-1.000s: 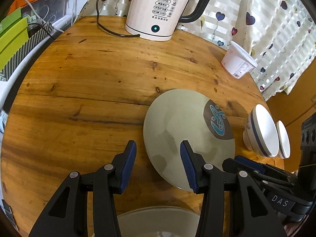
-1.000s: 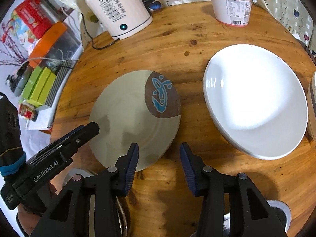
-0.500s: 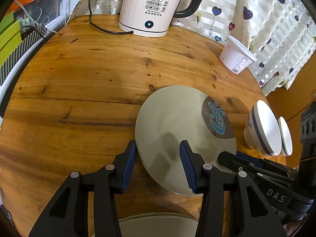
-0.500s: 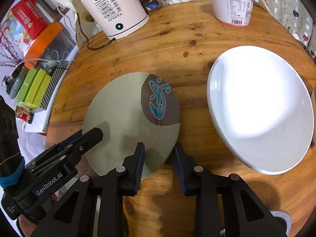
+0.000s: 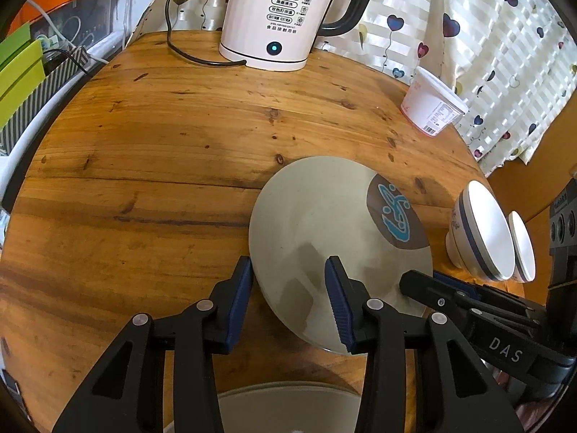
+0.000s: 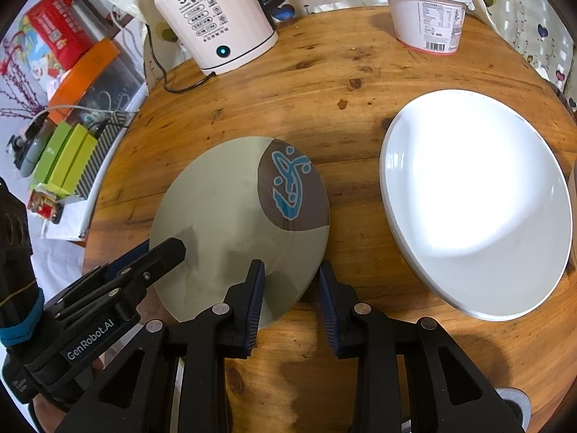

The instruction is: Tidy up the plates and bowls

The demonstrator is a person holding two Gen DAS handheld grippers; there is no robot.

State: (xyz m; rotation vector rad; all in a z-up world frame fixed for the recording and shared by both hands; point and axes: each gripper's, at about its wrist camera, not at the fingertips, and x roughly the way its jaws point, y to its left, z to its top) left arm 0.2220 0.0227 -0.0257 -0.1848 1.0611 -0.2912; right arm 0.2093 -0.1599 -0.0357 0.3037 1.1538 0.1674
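Observation:
A grey-green plate (image 5: 324, 223) (image 6: 223, 209) with a brown patch and a blue fish lies on the round wooden table (image 5: 162, 162). My left gripper (image 5: 288, 263) straddles its near left rim. Its jaws are closing: one pad is over the plate, the other is just at the edge. My right gripper (image 6: 290, 265) is shut on the near right rim, one pad on the plate's face and one at its edge. Each gripper also shows in the other's view: the left gripper (image 6: 158, 249) and the right gripper (image 5: 425, 278).
A large white plate (image 6: 476, 198) lies right of the grey one. Two white bowls (image 5: 483, 231) stand at the table's right edge. A kettle (image 5: 285, 14) and its cord sit at the back, with a yogurt tub (image 5: 432, 108) nearby. Another pale dish (image 5: 285, 407) is below my left gripper.
My right gripper's jaws have narrowed onto the plate's near right rim. The left jaws have narrowed a little, and the plate's left edge now meets the left pad.

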